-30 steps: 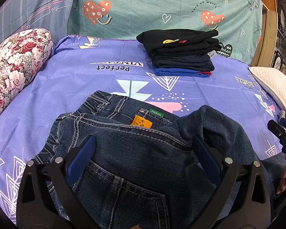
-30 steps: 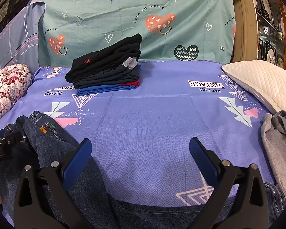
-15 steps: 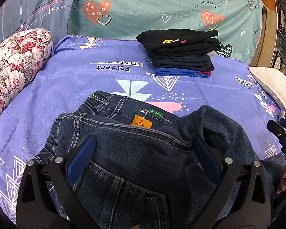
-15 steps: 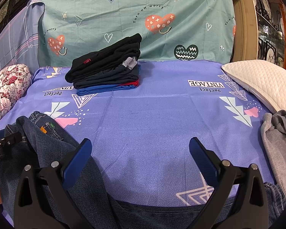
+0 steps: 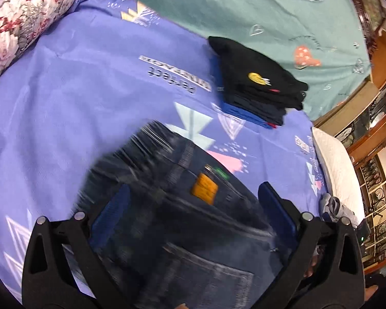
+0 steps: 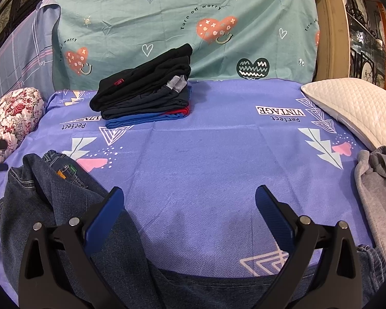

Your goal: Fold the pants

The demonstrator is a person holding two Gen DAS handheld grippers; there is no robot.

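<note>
Lying between left tool (image 5: 193, 206) fingers: jeans (image 5: 182, 226)

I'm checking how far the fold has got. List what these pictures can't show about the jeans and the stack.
- Jeans, left wrist view: motion blur smears the waistband; the orange patch cannot be read.
- Jeans legs, right wrist view: cut off by the bottom edge and hidden behind the right gripper.
- Folded stack: lower layers covered by the black top garment, so no count.
- Grey garment: cut off at the right edge.
</note>
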